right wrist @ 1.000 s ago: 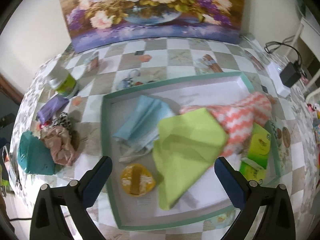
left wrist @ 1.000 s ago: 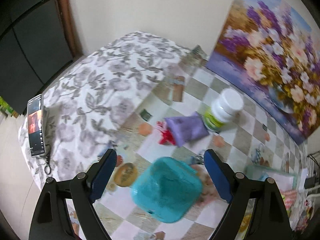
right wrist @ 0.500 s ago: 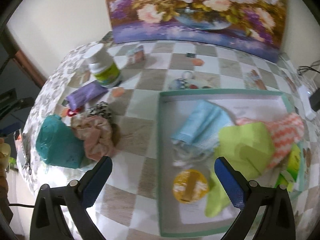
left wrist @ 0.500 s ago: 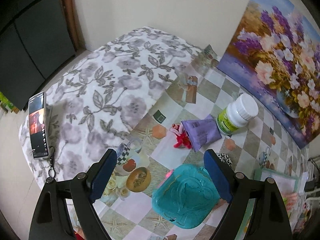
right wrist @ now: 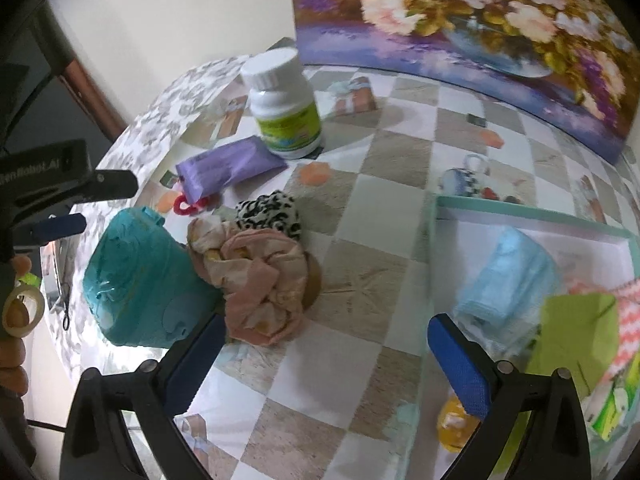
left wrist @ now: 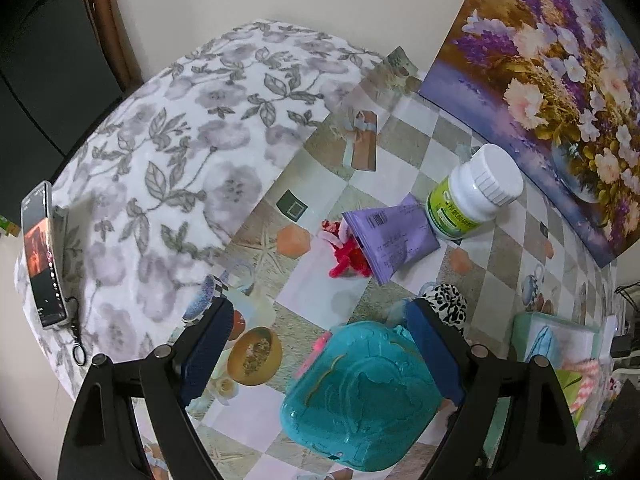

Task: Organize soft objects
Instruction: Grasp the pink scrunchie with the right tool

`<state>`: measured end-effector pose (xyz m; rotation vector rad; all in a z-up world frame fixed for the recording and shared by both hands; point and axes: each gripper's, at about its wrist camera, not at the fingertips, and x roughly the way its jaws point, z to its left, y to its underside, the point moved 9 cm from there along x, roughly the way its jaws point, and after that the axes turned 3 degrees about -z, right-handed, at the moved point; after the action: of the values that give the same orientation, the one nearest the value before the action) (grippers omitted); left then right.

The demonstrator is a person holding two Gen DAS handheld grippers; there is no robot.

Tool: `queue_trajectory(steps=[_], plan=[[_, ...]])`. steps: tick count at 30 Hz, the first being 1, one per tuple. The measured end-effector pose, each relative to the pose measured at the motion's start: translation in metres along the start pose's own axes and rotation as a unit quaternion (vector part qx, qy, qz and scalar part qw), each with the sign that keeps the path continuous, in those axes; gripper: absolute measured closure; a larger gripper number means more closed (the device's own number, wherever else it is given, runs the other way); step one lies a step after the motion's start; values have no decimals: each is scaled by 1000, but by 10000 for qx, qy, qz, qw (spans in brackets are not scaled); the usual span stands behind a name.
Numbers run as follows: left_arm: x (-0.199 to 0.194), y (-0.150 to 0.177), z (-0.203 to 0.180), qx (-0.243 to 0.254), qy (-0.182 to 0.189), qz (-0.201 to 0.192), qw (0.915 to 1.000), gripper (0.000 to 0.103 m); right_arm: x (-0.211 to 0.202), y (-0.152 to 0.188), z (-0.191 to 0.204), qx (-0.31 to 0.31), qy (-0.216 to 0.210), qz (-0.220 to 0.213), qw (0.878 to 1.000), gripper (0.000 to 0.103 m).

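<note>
Both grippers are wide open and hold nothing. Your left gripper (left wrist: 318, 346) hangs over the teal case (left wrist: 360, 396), with one blue pad just beside it. Your right gripper (right wrist: 320, 354) points at bare tabletop between the pink cloth (right wrist: 260, 284) and the tray (right wrist: 520, 216).

The pink cloth lies bunched up near the left edge of the tabletop (right wrist: 384, 256), touching the teal case. A spotted scrunchie (right wrist: 270, 214) sits right behind it.

I think the pink cloth is the next soft thing to move. Slide your right gripper over to it, come down on the thick middle of the bunch, and squeeze there so no end hangs loose. Keep your left gripper out of the way. Then carry it to the tray, where a blue cloth (right wrist: 508, 280) and a green cloth (right wrist: 572, 340) already lie.

The tabletop has a checked cover. A flower painting (right wrist: 460, 24) leans on the wall behind it.
</note>
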<state>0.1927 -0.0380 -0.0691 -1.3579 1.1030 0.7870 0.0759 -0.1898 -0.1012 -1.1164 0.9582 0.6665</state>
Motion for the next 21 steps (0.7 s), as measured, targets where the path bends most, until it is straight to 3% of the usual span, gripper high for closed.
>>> queue_trajectory(steps=[13, 16, 18, 21], plan=[[10, 1, 7, -238, 106, 135, 9996, 14, 28, -11, 20, -298, -195, 41, 9994, 22], [10, 0, 6, -232, 104, 126, 9996, 14, 31, -13, 25, -268, -362, 59, 9990, 32], [10, 0, 6, -221, 95, 118, 9996, 14, 33, -14, 29, -259, -498, 95, 9984, 46], [10, -1, 6, -218, 92, 117, 9997, 14, 34, -14, 31, -234, -621, 114, 9977, 58]])
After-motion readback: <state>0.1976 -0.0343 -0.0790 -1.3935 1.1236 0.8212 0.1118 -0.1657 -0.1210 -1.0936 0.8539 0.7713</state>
